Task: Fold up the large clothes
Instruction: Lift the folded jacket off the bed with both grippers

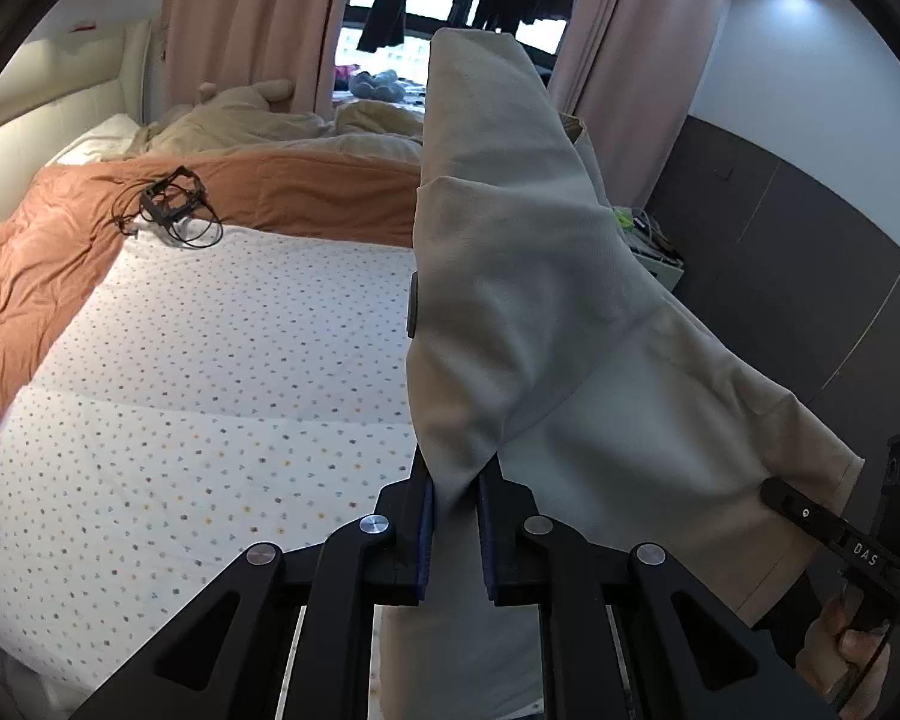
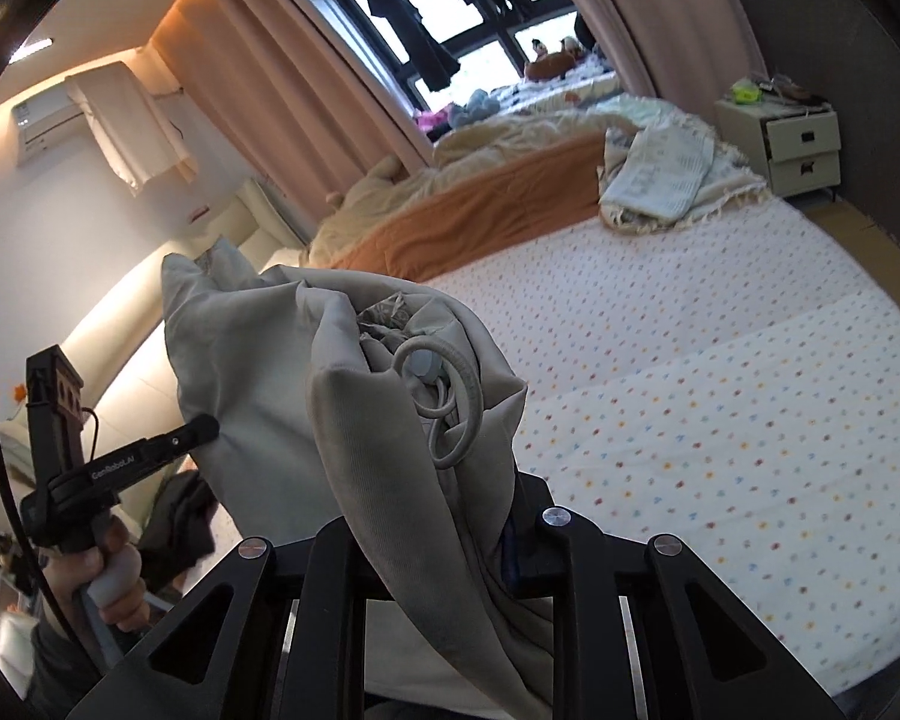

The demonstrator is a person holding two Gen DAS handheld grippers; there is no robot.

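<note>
Black linkage arms fill the bottom of both my views, and right between them hangs the big pale grey-beige fabric garment, lifted clear above the white dotted bed sheet. My left gripper has its blue-padded fingers nearly closed, a fold of the cloth pinched between them. My right gripper is buried under bunched cloth; it's clamped on the garment, though the fingers barely show. Only the right view shows the garment's looped grey drawstring cord, plus a cream two-drawer nightstand and crumpled pale blanket beyond. Only the left view shows a tangle of black cables lying on the rust-orange duvet. Each camera catches the other gripper out at the garment's edge
</note>
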